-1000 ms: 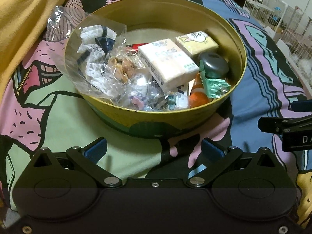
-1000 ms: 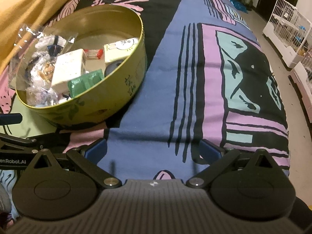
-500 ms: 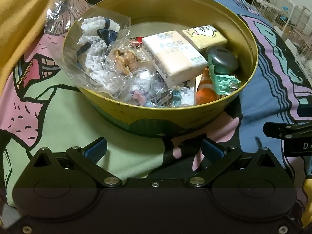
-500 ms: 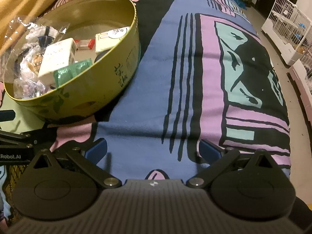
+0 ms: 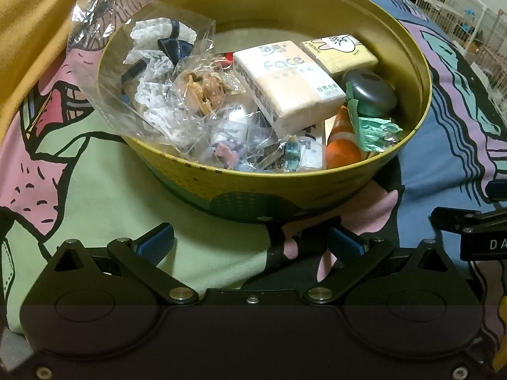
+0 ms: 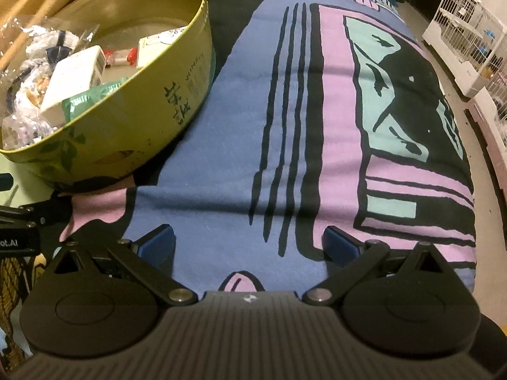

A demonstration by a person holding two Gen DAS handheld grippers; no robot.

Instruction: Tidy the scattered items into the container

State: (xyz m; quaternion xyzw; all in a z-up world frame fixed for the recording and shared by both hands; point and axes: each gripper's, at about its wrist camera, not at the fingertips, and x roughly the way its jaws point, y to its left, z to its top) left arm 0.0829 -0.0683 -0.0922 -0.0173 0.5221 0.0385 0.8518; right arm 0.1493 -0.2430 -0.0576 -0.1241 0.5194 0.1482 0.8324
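A round yellow-green tin (image 5: 317, 196) (image 6: 133, 126) sits on the patterned bedspread and holds several items: a white tissue pack (image 5: 285, 85), a yellow tissue pack (image 5: 339, 53), a grey oval case (image 5: 370, 91), a green wrapper (image 5: 374, 129), an orange item (image 5: 342, 148) and clear bags (image 5: 152, 72) that lean over the tin's left rim. My left gripper (image 5: 250, 243) is open just in front of the tin, nothing between its fingers. My right gripper (image 6: 250, 243) is open over bare bedspread, to the right of the tin.
A yellow blanket (image 5: 35, 25) lies at the far left. White wire cages (image 6: 469, 34) stand on the floor past the bed's right edge (image 6: 475, 190). The blue and pink bedspread (image 6: 285, 95) stretches ahead of my right gripper.
Both grippers have moved forward toward the tin, which looks larger and nearer now. Both stay open and nothing was picked up.
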